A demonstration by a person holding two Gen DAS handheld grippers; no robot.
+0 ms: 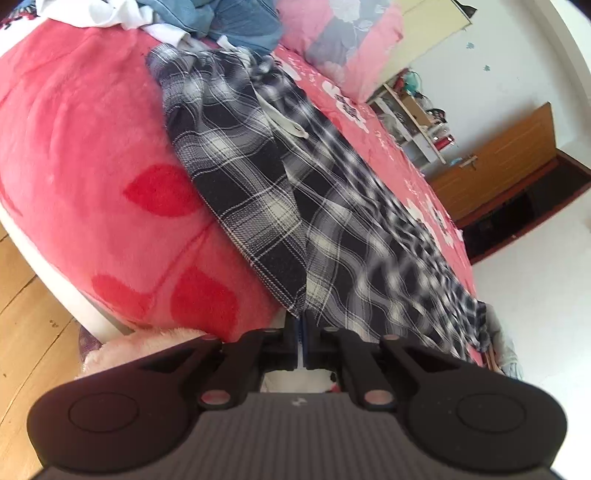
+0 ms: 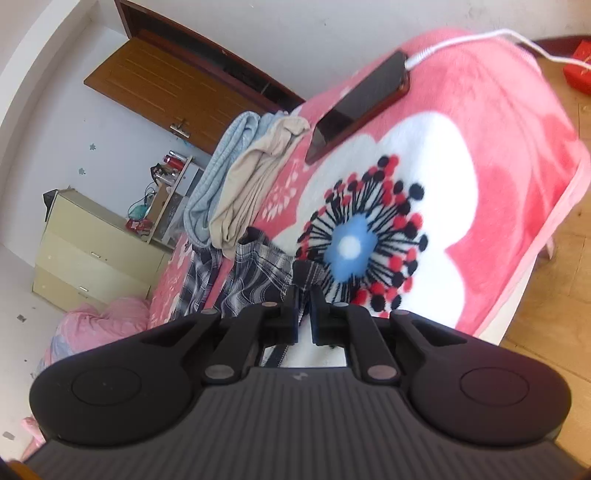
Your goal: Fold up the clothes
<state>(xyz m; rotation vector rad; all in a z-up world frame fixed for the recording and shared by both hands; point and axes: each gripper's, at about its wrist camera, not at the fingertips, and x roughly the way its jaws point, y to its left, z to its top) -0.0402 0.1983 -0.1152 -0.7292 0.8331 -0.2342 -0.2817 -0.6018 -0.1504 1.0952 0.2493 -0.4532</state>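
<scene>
pink floral blanket (image 2: 498, 155), charging phone (image 2: 360, 107), wooden door (image 2: 162, 88)

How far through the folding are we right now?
Done: a blue towel and a beige garment lie folded on the bed. In hand: the left gripper and right gripper each pinch the plaid garment. Left: an unfolded pile waits.

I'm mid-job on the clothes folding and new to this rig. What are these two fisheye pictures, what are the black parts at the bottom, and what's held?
Each picture comes from a camera on a hand-held claw, looking along its two fingers; the black parts are the claw itself. In the left wrist view, the left claw pinches the hem of a plaid garment stretched over the pink blanket. In the right wrist view, the right claw grips another part of it. Folded clothes and a charging phone also lie on the bed.
</scene>
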